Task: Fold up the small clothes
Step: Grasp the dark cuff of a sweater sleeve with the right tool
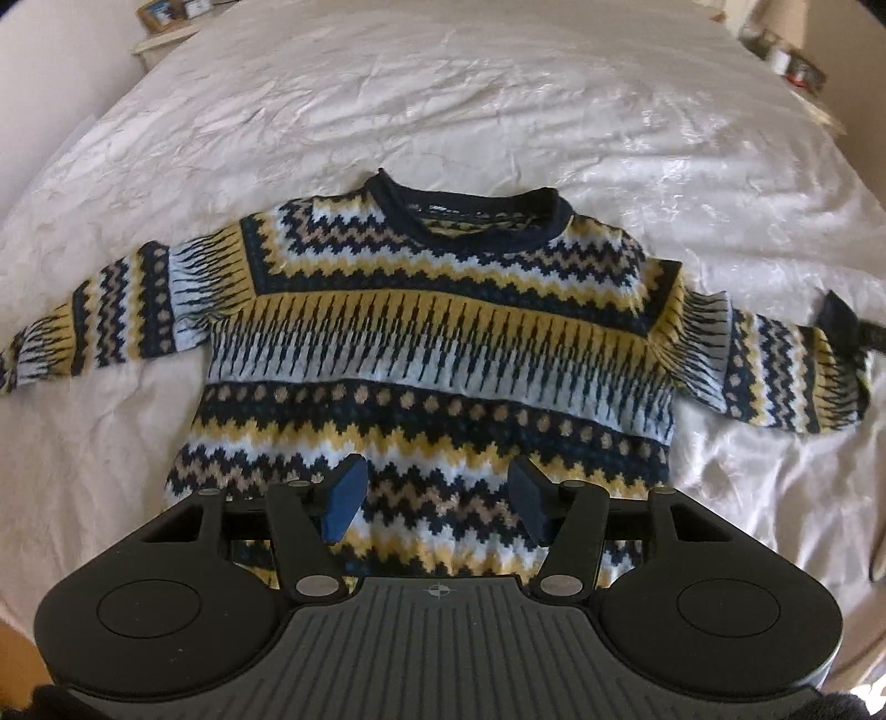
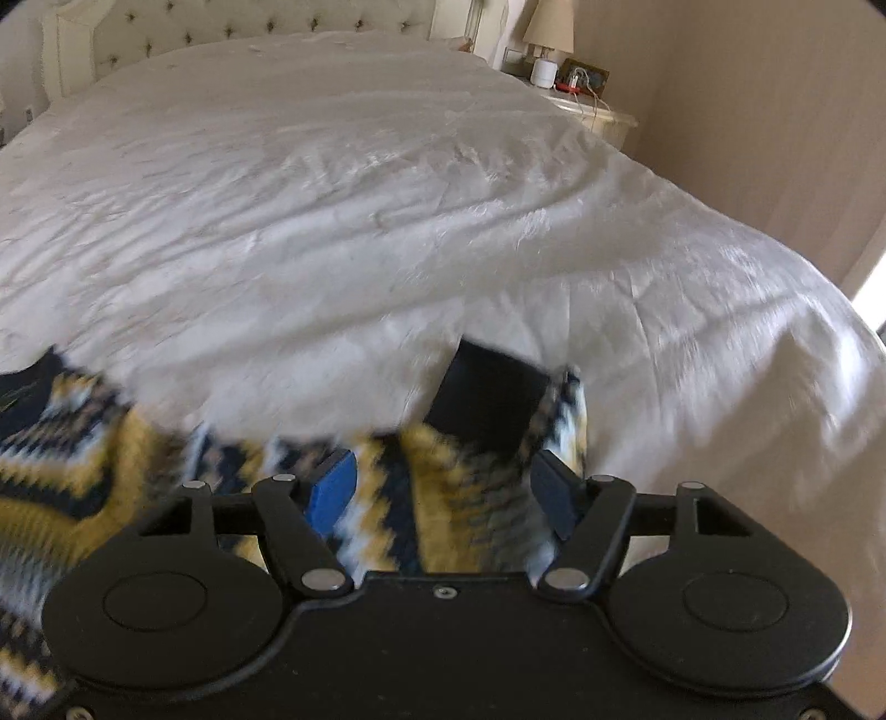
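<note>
Left gripper (image 1: pixel 437 501): held above the lower body of the sweater, pointed steeply down; its jaws are seen standing apart, with knit visible behind the gap and nothing pinched by the blue pads (image 1: pixel 346 501).
Right gripper (image 2: pixel 443 493): held over the sweater's sleeve at the sweater's right end; its jaws are spread, and the striped sleeve is seen in the gap between them. Whether the pads press on the fabric cannot be told, as the picture is smeared by motion.
Sweater (image 1: pixel 432 343): a small knitted jumper in navy, yellow, pale blue and tan zigzag bands, laid flat and front up on the bed, with its navy collar (image 1: pixel 470 219) turned away from the left gripper and both sleeves stretched out sideways.
Left sleeve (image 1: pixel 94 327): spread flat on the cover, running off toward the picture's left edge.
Right sleeve (image 1: pixel 775 365): spread to the right, its navy cuff (image 1: pixel 839 318) blurred and turned up; in the right wrist view the same cuff (image 2: pixel 487 393) is seen just beyond the fingers.
Bed cover (image 1: pixel 443 111): white, creased, lying under the whole garment.
Headboard (image 2: pixel 249 22): pale and tufted, at the far end of the bed.
Bedside table (image 2: pixel 603 119): beside the bed on the right, with a lamp (image 2: pixel 551 27) on it.
</note>
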`<state>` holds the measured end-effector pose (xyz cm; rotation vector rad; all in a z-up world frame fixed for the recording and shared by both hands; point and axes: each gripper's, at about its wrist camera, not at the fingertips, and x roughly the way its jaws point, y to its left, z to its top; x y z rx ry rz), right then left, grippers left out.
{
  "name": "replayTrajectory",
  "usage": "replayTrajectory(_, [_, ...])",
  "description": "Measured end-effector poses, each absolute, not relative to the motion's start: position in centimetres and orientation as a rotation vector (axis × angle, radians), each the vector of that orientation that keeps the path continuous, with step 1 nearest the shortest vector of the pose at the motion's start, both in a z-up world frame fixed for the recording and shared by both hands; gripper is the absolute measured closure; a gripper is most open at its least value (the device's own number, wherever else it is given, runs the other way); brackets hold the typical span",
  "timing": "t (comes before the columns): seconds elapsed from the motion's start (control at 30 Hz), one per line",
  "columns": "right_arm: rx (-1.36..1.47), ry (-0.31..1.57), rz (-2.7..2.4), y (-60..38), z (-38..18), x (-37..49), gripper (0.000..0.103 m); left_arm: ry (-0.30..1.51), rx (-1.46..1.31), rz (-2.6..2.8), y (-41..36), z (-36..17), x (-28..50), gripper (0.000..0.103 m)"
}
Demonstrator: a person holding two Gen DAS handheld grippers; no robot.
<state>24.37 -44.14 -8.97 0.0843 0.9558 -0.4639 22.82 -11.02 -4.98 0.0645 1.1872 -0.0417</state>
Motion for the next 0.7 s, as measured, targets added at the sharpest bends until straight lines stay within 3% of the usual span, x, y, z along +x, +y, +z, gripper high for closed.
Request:
replayTrajectory(0.43, [0.038,1.06,-0.541,-46.8,-16.6,32.4,0.034,1.175,0.102,0.076,-13.8,-3.7,24.0,0.048])
replayTrajectory(0.53, [-0.012,1.083,-0.546,-46.9,-17.5,32.4,0.049,1.182,0.122,0.076,-14.5,-3.8,24.3,0.048])
replayTrajectory(0.57, [-0.02,1.085,-0.547,-47.1,-17.5,32.2,0.06,1.182,0.129,0.072,-14.9,-3.8,24.4,0.048])
replayTrajectory(0.7, [0.127,1.035,-0.475,-49.2,-16.3,30.2,0.083,1.186,0.149,0.05,-15.8,-4.0,24.7,0.048])
